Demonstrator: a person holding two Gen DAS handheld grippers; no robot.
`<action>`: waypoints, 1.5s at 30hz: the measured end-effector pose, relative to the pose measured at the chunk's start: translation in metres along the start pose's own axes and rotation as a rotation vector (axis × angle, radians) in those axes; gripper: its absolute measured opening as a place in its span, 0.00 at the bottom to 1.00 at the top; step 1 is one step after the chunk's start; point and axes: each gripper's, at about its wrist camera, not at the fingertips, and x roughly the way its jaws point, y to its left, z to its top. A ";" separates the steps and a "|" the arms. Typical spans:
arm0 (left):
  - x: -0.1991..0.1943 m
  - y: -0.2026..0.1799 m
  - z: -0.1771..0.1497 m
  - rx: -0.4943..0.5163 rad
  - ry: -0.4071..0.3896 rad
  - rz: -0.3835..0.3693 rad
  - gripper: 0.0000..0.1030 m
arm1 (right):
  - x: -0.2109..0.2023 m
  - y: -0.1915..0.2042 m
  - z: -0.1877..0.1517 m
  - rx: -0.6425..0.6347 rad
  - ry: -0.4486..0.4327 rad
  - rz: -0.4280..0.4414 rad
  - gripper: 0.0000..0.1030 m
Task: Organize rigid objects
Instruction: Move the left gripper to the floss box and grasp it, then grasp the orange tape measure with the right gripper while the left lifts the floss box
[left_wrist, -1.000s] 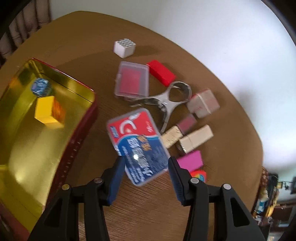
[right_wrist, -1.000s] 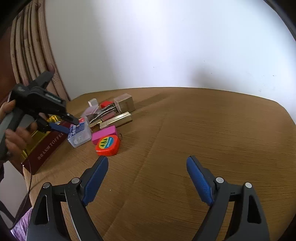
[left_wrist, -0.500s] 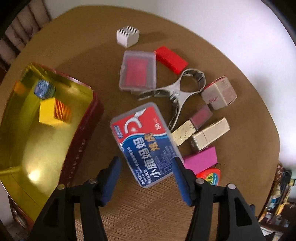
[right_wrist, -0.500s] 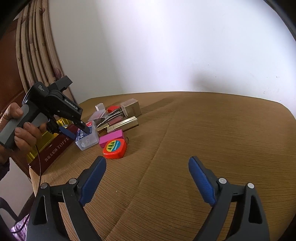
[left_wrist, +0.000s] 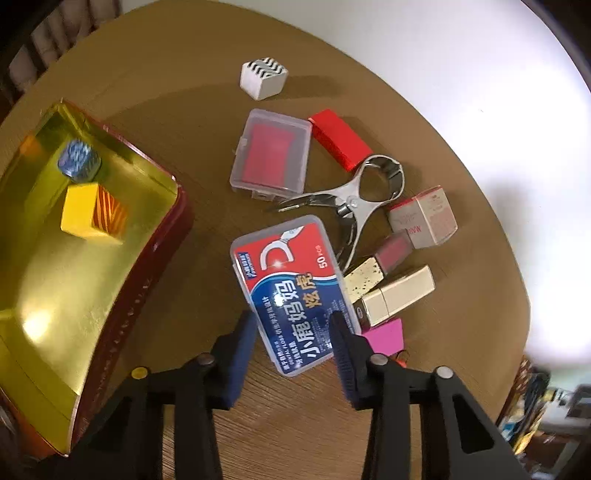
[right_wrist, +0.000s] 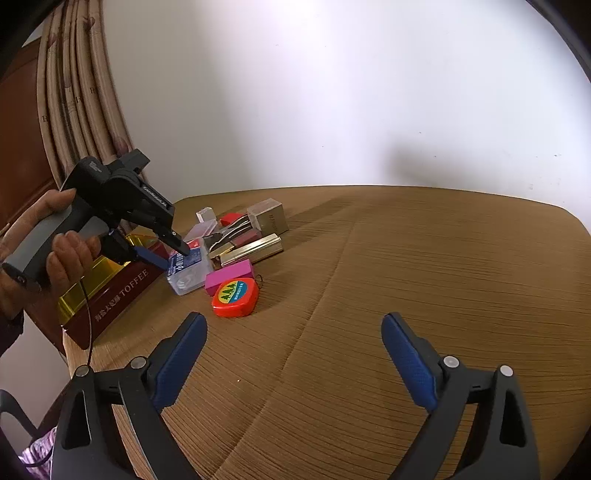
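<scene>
Closing left gripper (left_wrist: 293, 334) jaws around floss box (left_wrist: 293, 291) on tabletop (left_wrist: 207, 155); right gripper (right_wrist: 293, 356) jaws opening, empty.

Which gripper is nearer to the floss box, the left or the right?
Left. The left gripper straddles the floss box, its jaws closing around it. The right gripper hangs over bare table, well away from the box, its jaws opening.

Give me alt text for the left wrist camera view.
The left gripper is closing around a blue and red floss box on a brown table, beside a gold tin holding two cubes. Small boxes and metal pliers lie behind.
</scene>
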 end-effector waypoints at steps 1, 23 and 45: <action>-0.001 0.007 0.001 -0.077 -0.008 -0.080 0.37 | 0.000 0.000 0.000 0.000 0.000 0.001 0.93; -0.004 0.006 -0.018 0.158 -0.089 -0.078 0.56 | 0.082 0.035 0.026 -0.118 0.241 0.058 0.96; 0.014 -0.024 0.003 0.110 -0.004 -0.067 0.56 | 0.064 0.004 0.000 -0.044 0.239 -0.076 0.41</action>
